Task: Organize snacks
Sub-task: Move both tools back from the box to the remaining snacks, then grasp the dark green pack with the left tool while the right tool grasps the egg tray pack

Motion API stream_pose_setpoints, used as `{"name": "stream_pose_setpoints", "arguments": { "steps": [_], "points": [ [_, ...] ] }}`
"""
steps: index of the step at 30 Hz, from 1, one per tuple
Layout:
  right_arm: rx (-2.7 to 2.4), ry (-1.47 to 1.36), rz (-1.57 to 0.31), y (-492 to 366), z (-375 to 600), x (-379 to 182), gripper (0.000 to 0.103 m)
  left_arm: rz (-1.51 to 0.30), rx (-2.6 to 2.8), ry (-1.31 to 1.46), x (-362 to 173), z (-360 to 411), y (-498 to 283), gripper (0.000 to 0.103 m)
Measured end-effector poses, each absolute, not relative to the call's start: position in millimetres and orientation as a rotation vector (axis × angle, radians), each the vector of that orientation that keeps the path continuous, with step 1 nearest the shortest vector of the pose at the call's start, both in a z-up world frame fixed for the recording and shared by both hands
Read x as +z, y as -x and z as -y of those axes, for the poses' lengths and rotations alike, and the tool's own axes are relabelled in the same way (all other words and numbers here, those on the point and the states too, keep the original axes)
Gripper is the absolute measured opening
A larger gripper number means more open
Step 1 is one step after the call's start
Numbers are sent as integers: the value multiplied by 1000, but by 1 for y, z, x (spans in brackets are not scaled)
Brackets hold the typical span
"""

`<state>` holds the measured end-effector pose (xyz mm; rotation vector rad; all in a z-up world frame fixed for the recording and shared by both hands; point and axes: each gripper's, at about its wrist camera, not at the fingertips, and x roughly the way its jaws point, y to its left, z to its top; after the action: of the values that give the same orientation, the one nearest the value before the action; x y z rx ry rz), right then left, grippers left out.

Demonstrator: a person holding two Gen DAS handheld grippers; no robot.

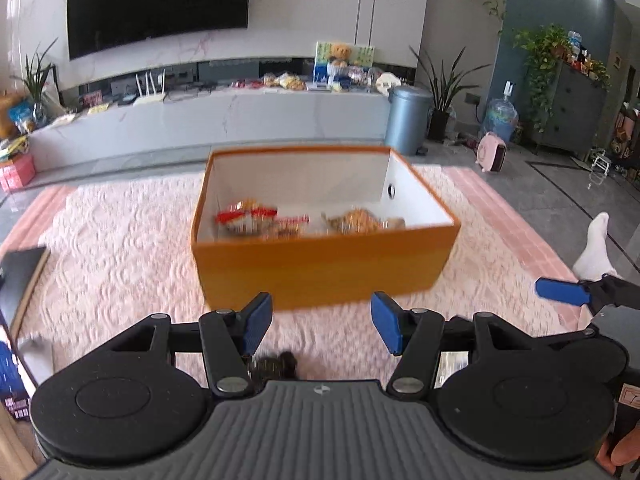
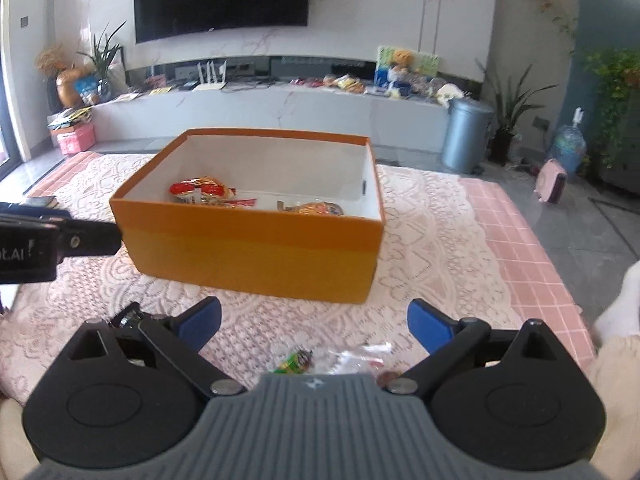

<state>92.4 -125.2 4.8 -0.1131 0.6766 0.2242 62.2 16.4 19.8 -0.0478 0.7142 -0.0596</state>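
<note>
An open orange box [image 1: 320, 264] [image 2: 256, 256] stands on the pink lace rug. Inside lie red-and-white snack packets [image 1: 246, 218] [image 2: 202, 192] at the left and an orange-yellow packet [image 1: 358, 220] [image 2: 316, 209] at the right. My left gripper [image 1: 320, 322] is open and empty, just in front of the box. A dark snack [image 1: 276, 364] lies below it. My right gripper [image 2: 314, 322] is open and empty, short of the box. A green wrapped snack [image 2: 294, 361] and a clear wrapper [image 2: 360, 358] lie on the rug beneath it.
The left gripper's body [image 2: 48, 244] reaches in from the left in the right wrist view; the right gripper's blue finger [image 1: 562, 291] shows at the right in the left wrist view. A socked foot [image 1: 596, 248] rests on the rug's right edge. A dark book [image 1: 18, 280] lies left.
</note>
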Motion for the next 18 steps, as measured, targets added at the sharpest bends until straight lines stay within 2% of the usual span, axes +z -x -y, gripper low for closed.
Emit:
{"name": "stream_pose_setpoints", "arguments": {
  "steps": [12,18],
  "points": [
    [180,155,-727,-57,126,-43,97,-846,-71,97,-24,-31,-27,67],
    [161,159,-781,-55,131,-61,97,-841,6,81,-36,-43,-17,67]
  ]
}}
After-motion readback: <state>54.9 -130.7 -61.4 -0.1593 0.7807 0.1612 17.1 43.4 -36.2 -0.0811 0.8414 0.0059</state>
